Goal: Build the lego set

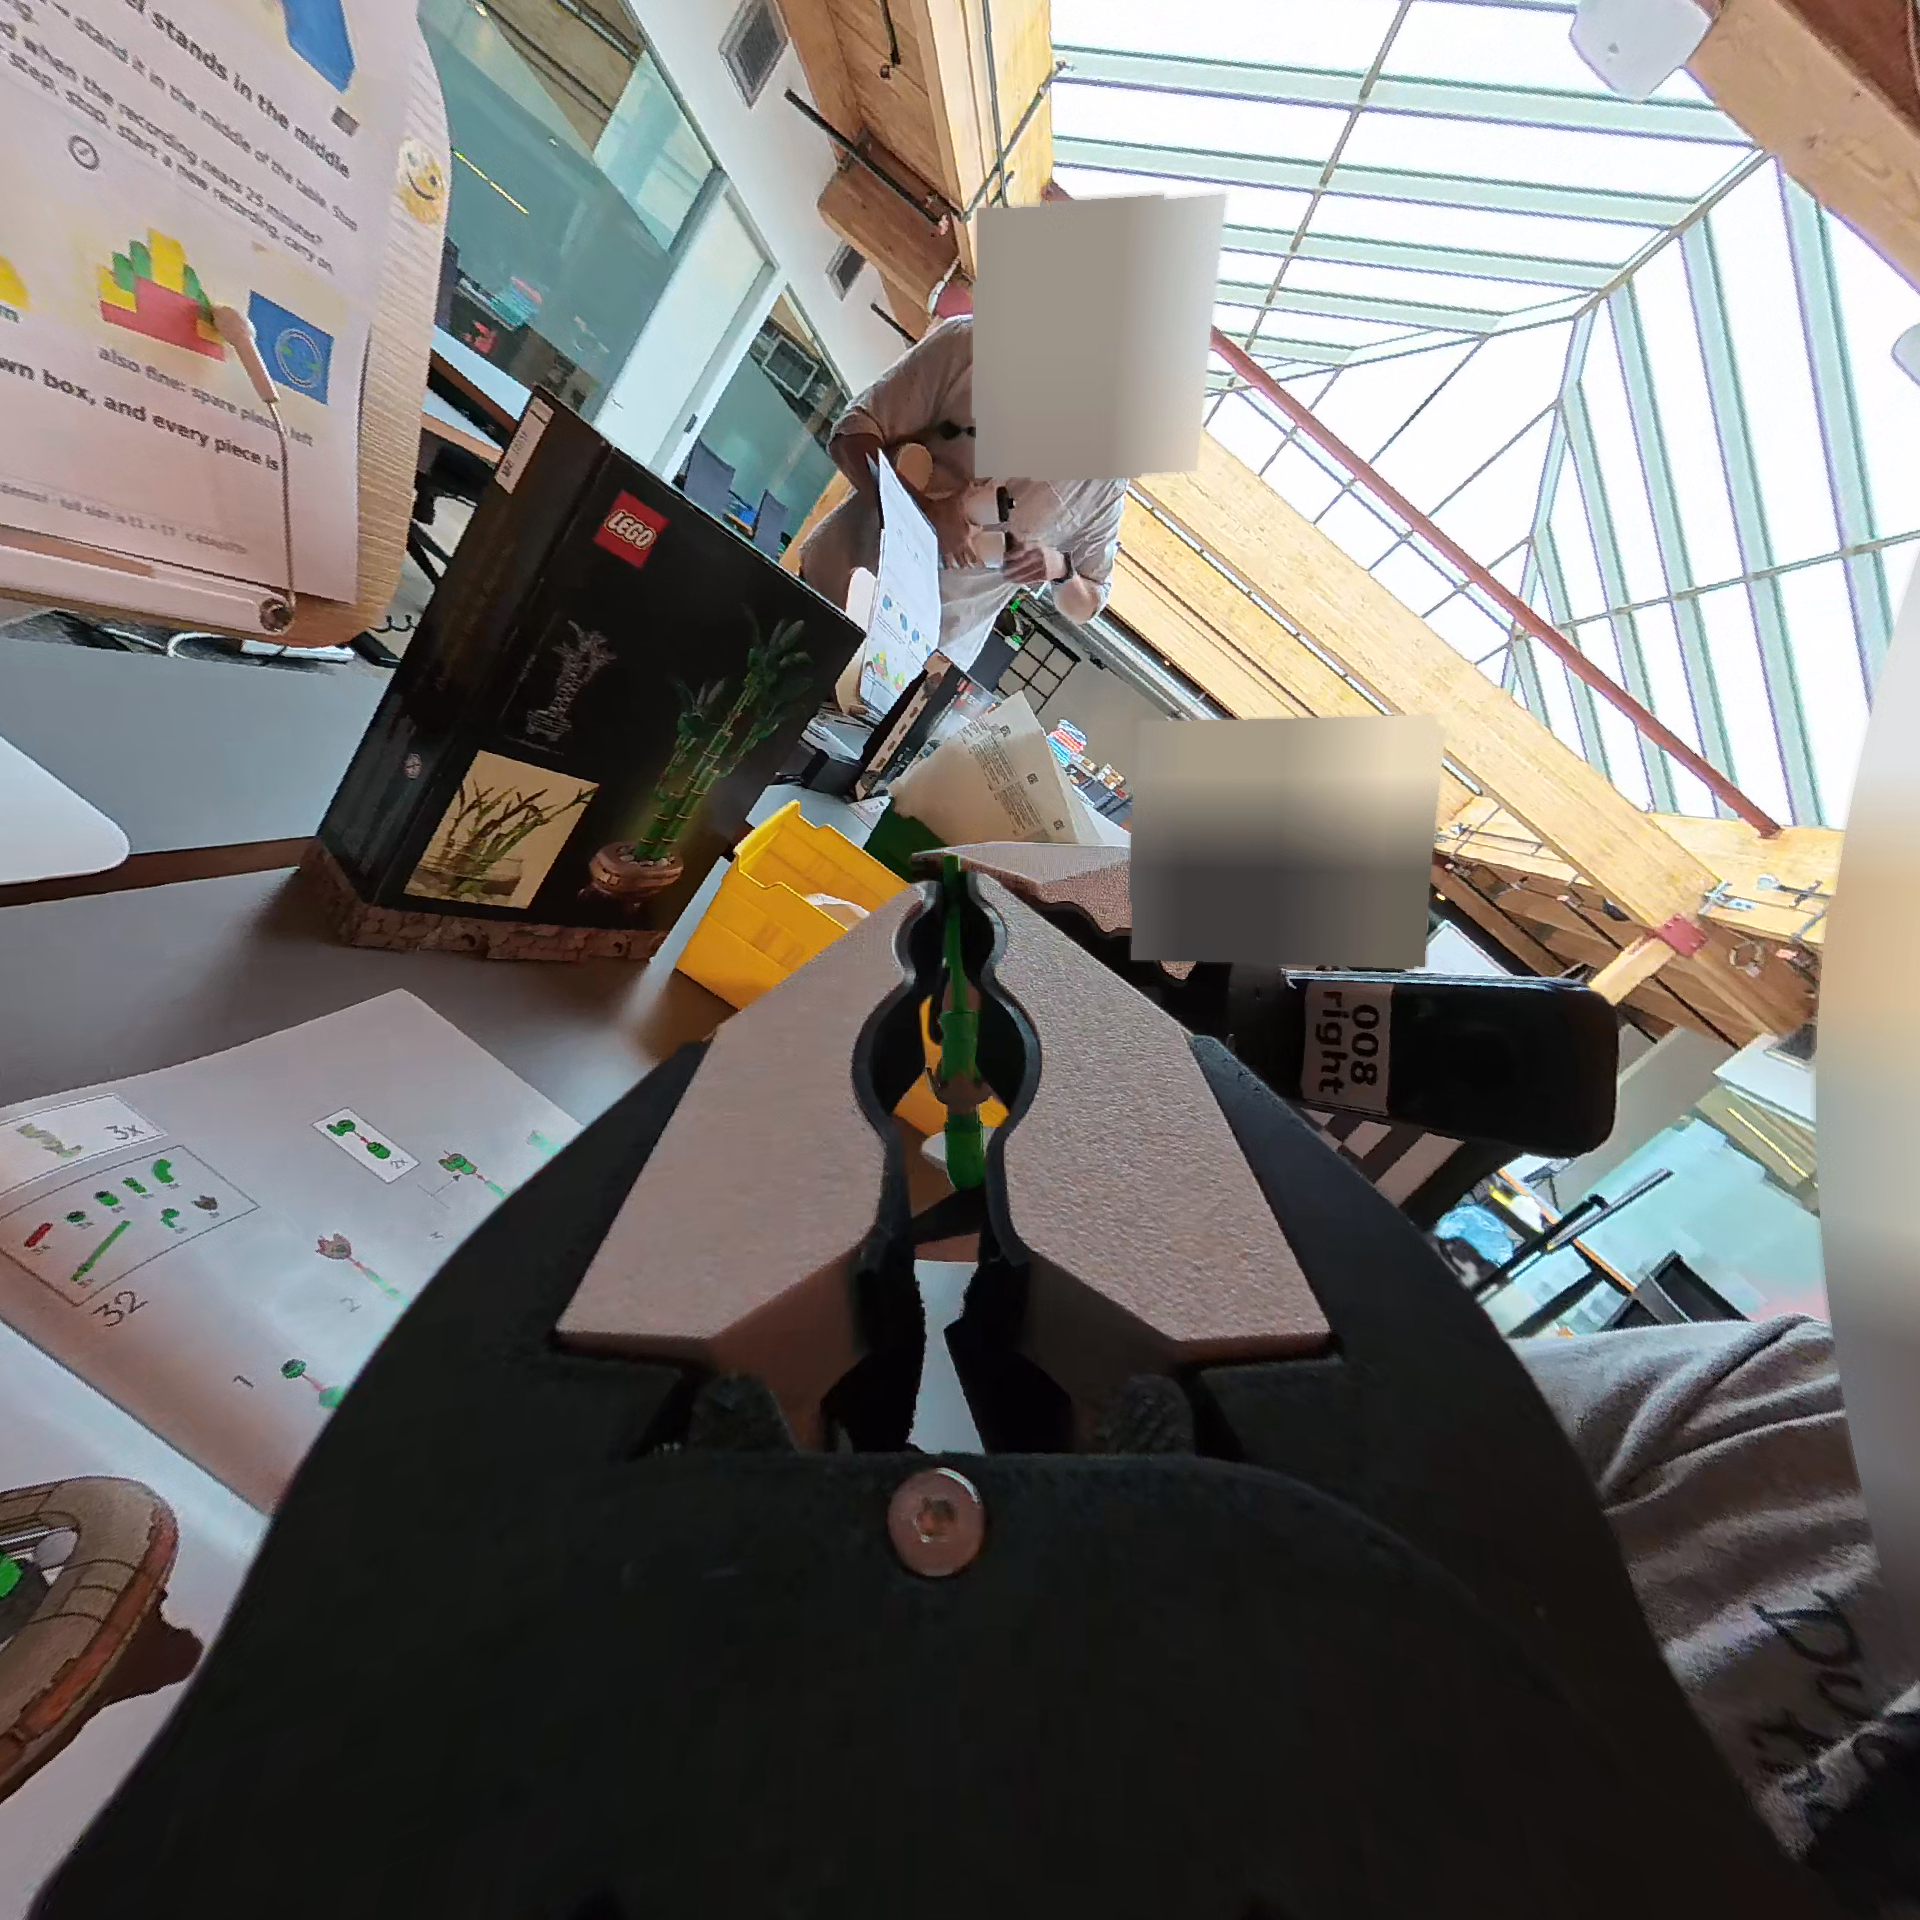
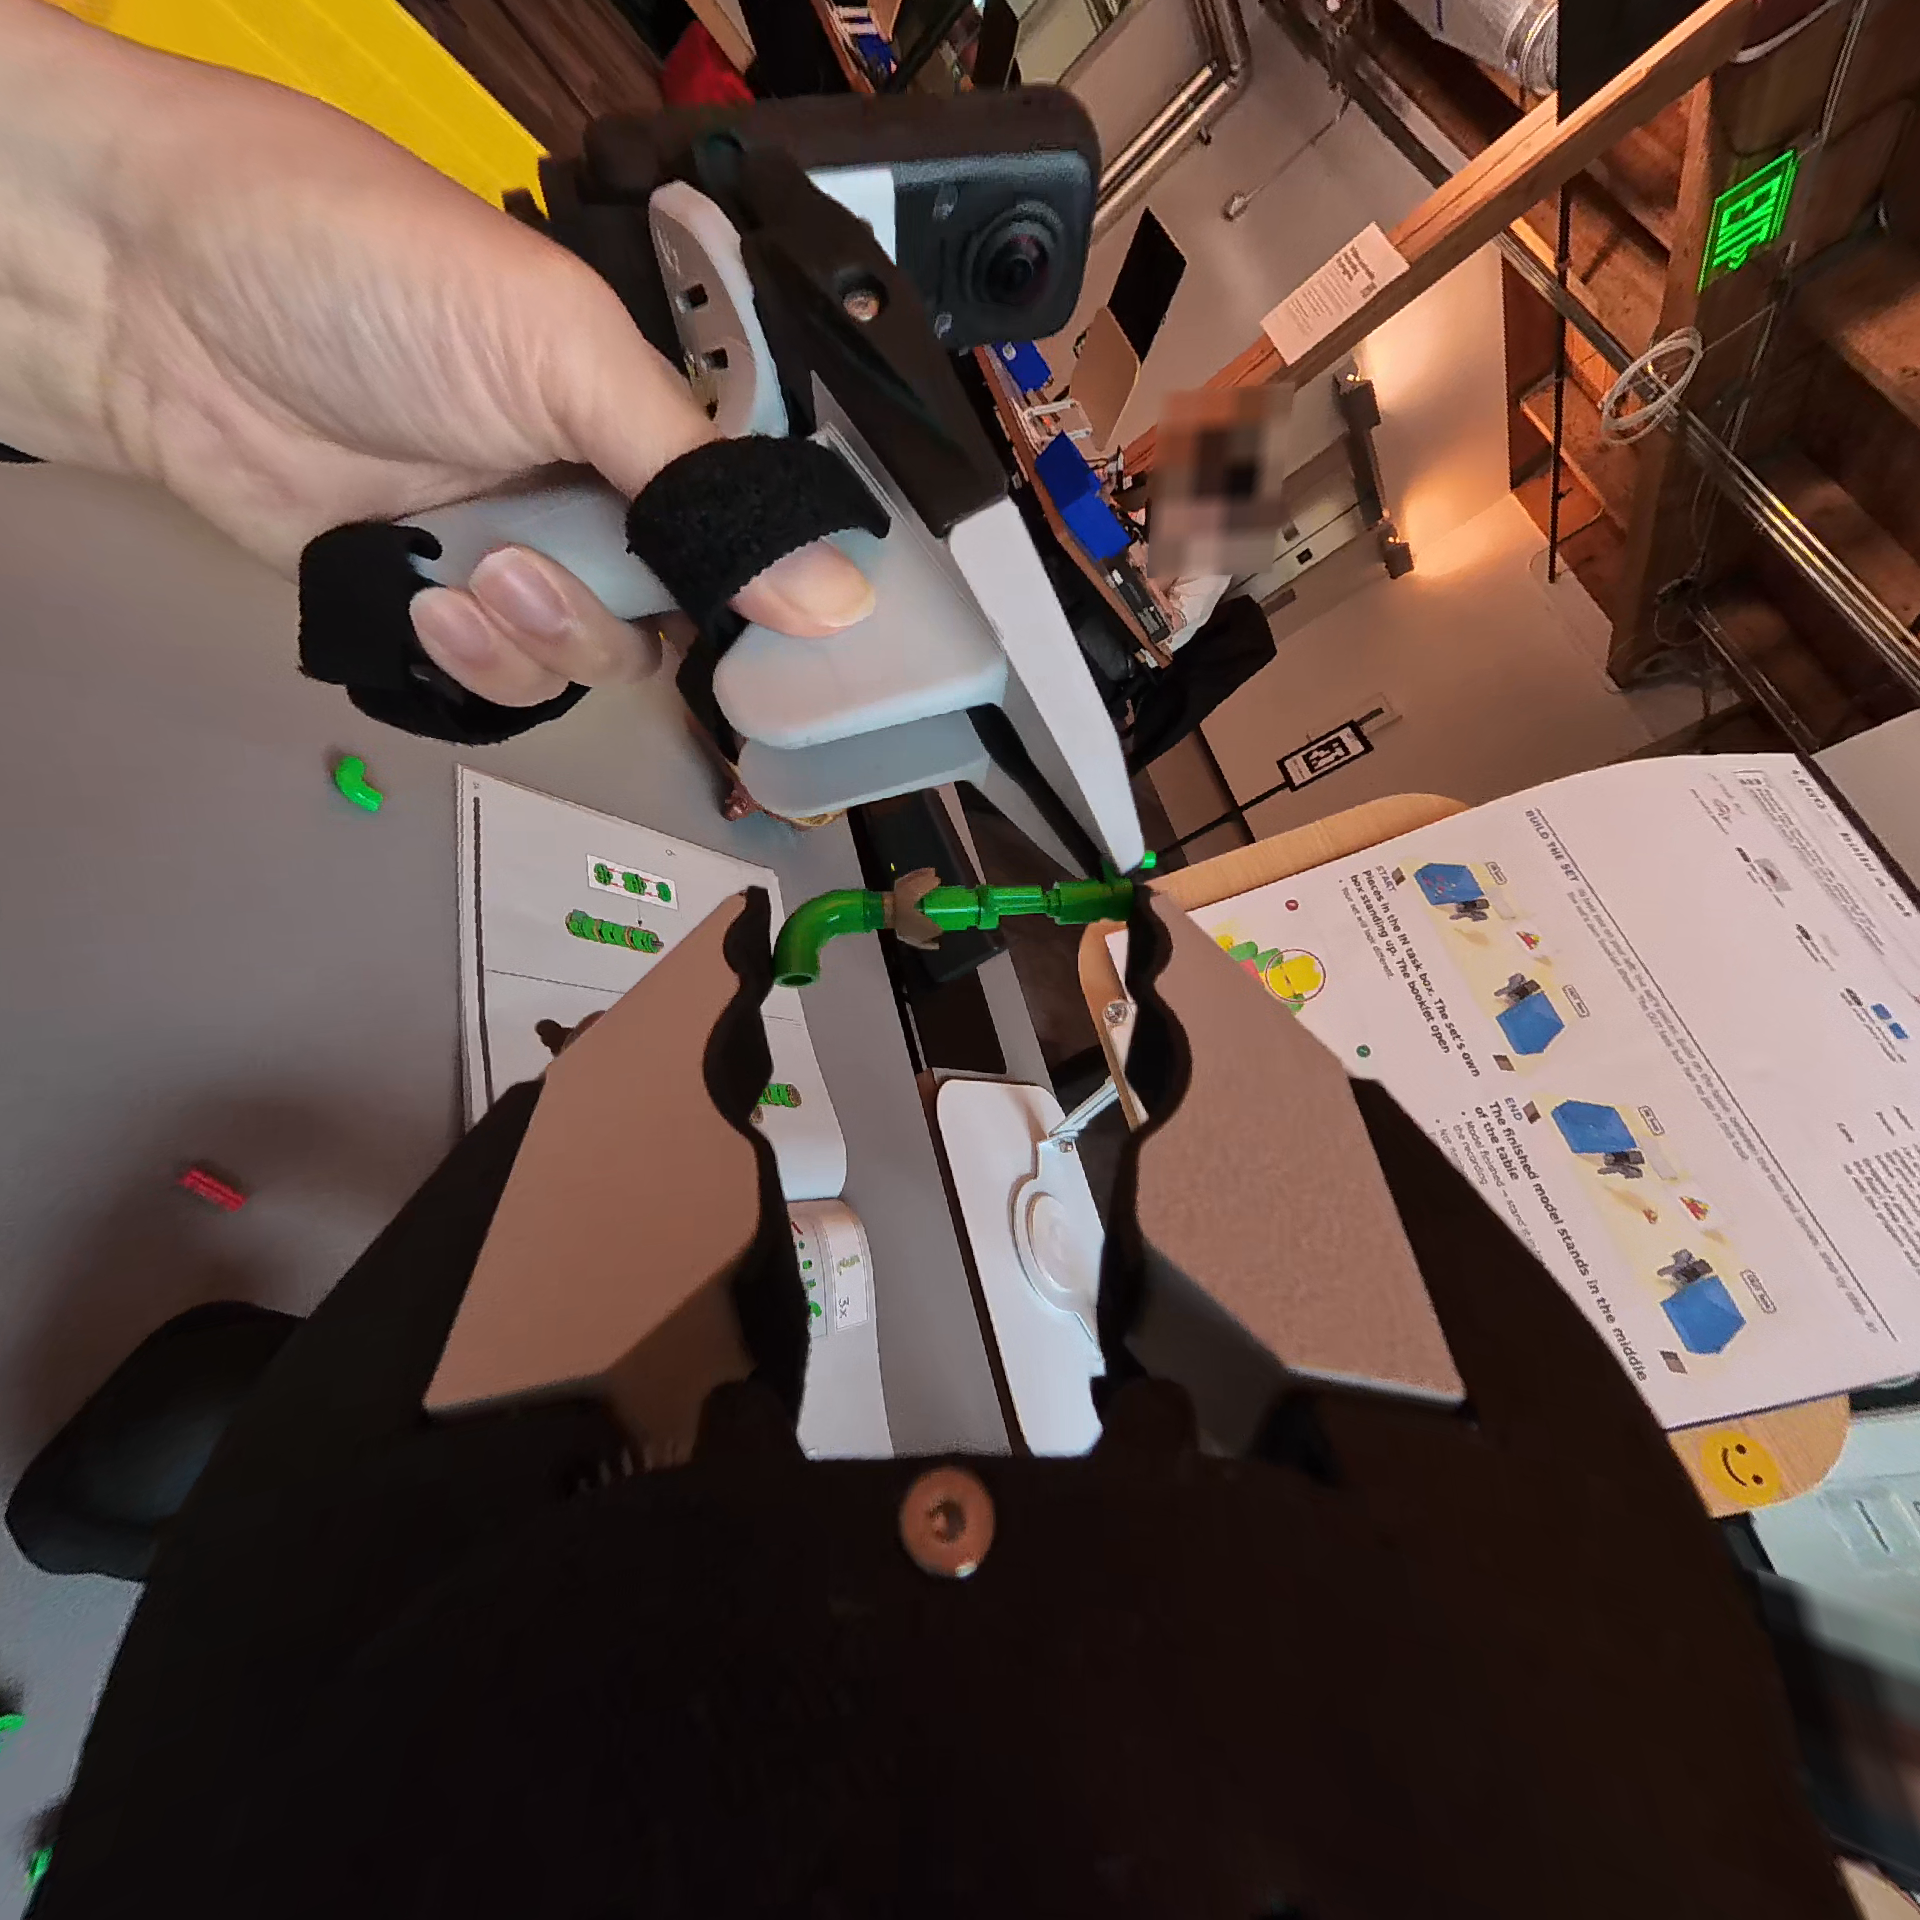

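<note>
A green stem (image 2: 997, 904) made of several joined pieces has an elbow at one end and a tan collar near it. My left gripper (image 1: 951, 883) is shut on the stem's straight end at its fingertips; the rest of the stem (image 1: 961, 1039) shows through the gap between the fingers. The left gripper also shows in the right wrist view (image 2: 1122, 862), held in a hand. My right gripper (image 2: 945, 909) has its jaws wide apart, one fingertip by each end of the stem. I cannot tell whether they touch it. One right gripper finger (image 1: 1049, 878) shows beside the left fingertips.
An open instruction booklet (image 1: 260, 1195) lies on the grey table (image 2: 156, 987). A loose green elbow (image 2: 358, 784) and a red piece (image 2: 213, 1188) lie on the table. A dark set box (image 1: 582, 727) and a yellow bin (image 1: 790, 904) stand behind. An instruction sheet (image 2: 1558, 1039) stands on a wooden holder. A person (image 1: 1049, 530) stands farther back.
</note>
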A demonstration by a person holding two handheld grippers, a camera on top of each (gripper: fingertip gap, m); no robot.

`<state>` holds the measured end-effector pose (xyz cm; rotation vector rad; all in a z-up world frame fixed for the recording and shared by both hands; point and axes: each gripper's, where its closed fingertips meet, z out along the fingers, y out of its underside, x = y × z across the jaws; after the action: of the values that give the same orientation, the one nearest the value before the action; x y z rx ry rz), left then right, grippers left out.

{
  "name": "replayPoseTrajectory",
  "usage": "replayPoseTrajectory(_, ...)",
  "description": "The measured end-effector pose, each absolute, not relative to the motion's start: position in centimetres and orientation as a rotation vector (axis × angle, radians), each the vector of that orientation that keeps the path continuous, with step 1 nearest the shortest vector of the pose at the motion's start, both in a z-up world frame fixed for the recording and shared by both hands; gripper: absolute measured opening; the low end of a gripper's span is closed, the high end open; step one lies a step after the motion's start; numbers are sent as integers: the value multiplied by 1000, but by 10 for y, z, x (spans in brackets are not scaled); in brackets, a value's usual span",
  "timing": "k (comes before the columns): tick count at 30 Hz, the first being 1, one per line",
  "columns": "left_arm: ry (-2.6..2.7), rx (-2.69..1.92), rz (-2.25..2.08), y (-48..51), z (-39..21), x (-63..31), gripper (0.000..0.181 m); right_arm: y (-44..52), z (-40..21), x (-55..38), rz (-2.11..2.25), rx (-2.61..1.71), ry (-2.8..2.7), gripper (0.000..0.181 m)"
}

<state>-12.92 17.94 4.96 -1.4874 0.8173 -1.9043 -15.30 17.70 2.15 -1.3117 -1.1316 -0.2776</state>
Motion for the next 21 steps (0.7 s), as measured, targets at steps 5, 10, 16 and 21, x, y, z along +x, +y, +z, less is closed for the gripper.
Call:
replayPoseTrajectory(5, 829, -1498, -1839, 182, 47, -129, 0, 180, 20, -151, -294, -1354, -1118, 64)
replayPoseTrajectory(10, 853, -1515, -1791, 182, 44, -127, 0, 182, 16, -148, -366, -1385, -1149, 63)
replayPoseTrajectory(16, 854, -1515, -1819, 181, 43, -126, 0, 182, 15, -146, -437, -1361, -1176, 62)
replayPoseTrajectory(21, 873, -1512, -1857, 174, 40, -121, 0, 178, 23, -139, -412, -1348, -1147, 40)
